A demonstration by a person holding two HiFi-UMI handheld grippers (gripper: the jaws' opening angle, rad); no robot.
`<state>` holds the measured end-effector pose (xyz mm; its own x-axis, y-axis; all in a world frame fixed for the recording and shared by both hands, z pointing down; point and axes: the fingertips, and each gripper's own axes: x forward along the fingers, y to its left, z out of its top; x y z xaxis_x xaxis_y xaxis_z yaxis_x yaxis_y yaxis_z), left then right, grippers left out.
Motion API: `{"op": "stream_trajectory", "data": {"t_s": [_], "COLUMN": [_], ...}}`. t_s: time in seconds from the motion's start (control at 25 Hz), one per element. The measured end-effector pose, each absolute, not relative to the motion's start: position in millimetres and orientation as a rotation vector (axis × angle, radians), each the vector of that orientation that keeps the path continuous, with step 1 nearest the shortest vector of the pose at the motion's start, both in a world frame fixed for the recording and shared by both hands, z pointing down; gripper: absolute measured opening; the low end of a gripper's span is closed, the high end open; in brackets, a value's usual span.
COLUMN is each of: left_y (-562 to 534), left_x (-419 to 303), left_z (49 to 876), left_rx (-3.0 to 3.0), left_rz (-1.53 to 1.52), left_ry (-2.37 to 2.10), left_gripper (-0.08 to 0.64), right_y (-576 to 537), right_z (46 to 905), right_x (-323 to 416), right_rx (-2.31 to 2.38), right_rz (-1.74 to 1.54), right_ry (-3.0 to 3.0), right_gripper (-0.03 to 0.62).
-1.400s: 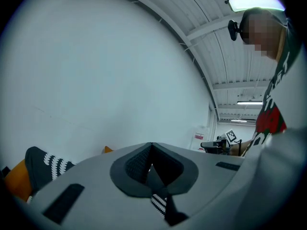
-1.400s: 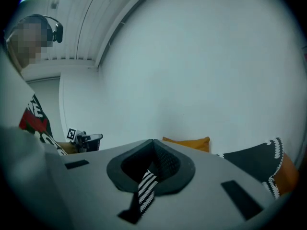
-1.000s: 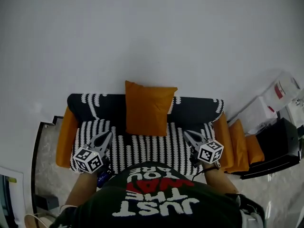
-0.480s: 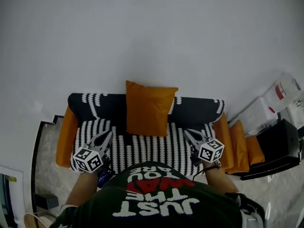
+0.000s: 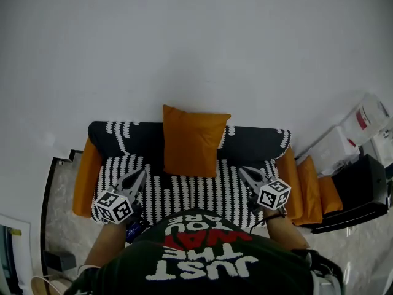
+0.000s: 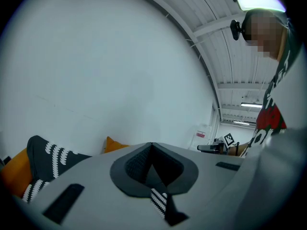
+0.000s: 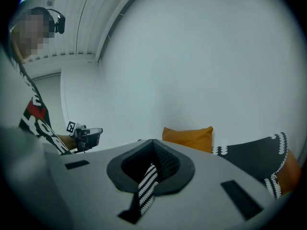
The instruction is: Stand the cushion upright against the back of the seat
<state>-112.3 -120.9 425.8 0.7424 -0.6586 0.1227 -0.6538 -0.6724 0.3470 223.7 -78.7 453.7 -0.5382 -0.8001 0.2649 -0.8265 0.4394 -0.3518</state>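
Observation:
The orange cushion (image 5: 191, 141) stands upright against the black back (image 5: 123, 137) of the sofa, its lower edge on the black-and-white striped seat (image 5: 184, 194). Its top also shows in the left gripper view (image 6: 115, 145) and the right gripper view (image 7: 189, 138). My left gripper (image 5: 140, 173) hovers over the seat's front left, shut and empty. My right gripper (image 5: 241, 171) hovers over the front right, also shut and empty. Both are well short of the cushion, one on each side of it. In each gripper view the jaws (image 6: 152, 145) (image 7: 153, 142) meet at a point with only striped fabric seen below.
Orange armrests flank the seat, left (image 5: 85, 177) and right (image 5: 290, 183). More orange cushions (image 5: 314, 189) lean beside a black box (image 5: 363, 186) at the right, with white containers (image 5: 362, 123) behind. A plain white wall rises behind the sofa.

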Motion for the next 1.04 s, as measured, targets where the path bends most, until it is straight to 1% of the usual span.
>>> {"op": "stream_trajectory", "data": {"t_s": [1.04], "left_y": [-130.3], "left_x": [-113.5], "left_z": [425.7], "left_rx": [2.574], "left_rz": [-0.030], "left_ry": [-1.015], "left_gripper": [0.000], "right_y": [-88.2], "right_z": [452.6], "right_x": [215.4], "right_rx": [1.422], "right_rz": [0.616], "right_ry": [-2.612], "right_gripper": [0.026]}}
